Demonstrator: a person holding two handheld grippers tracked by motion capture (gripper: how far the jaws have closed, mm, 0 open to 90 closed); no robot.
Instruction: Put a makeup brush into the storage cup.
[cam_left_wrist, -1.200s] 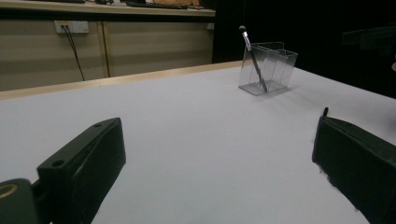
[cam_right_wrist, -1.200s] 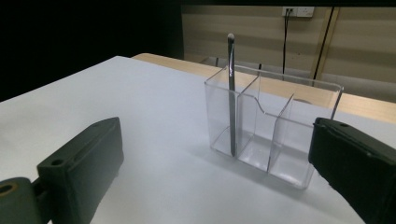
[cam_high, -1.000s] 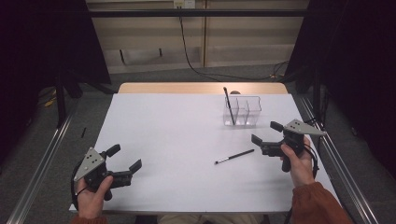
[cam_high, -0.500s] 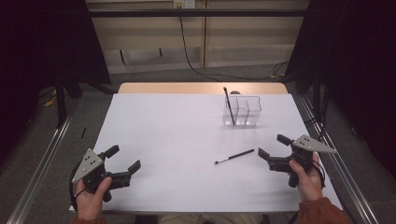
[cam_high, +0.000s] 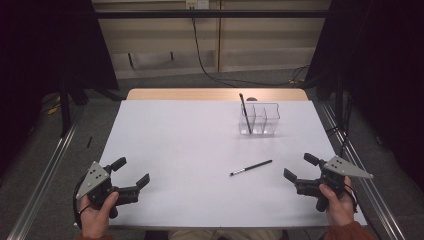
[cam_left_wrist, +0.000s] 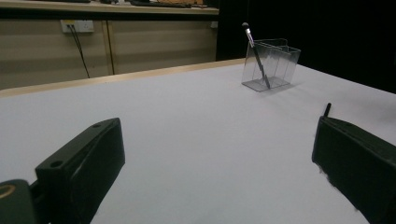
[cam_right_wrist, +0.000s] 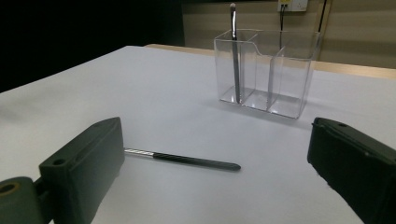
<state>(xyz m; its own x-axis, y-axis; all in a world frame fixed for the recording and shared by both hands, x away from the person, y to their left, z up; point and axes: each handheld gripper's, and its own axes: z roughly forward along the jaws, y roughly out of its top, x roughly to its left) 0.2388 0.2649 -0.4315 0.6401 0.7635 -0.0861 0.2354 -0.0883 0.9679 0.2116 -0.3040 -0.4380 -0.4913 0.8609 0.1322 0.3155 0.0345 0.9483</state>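
right gripper (cam_high: 301, 174): jaws wide apart, empty, pulled back to near edge since 1 s ago
left gripper (cam_high: 134, 174): spread, empty, unmoved
makeup brush (cam_high: 251, 167): flat on table, mid-right, untouched, pickup pending
organizer (cam_high: 260, 120): far, 1 brush (cam_high: 244, 113) upright inside

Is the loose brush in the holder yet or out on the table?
Out: the brush lies flat on the table, apart from the holder.

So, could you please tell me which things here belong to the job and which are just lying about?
In the job:
- loose brush lying on the table
- clear organiser with one brush standing in it
- right gripper, open

Lying about:
- wall cable
- left gripper, open, idle
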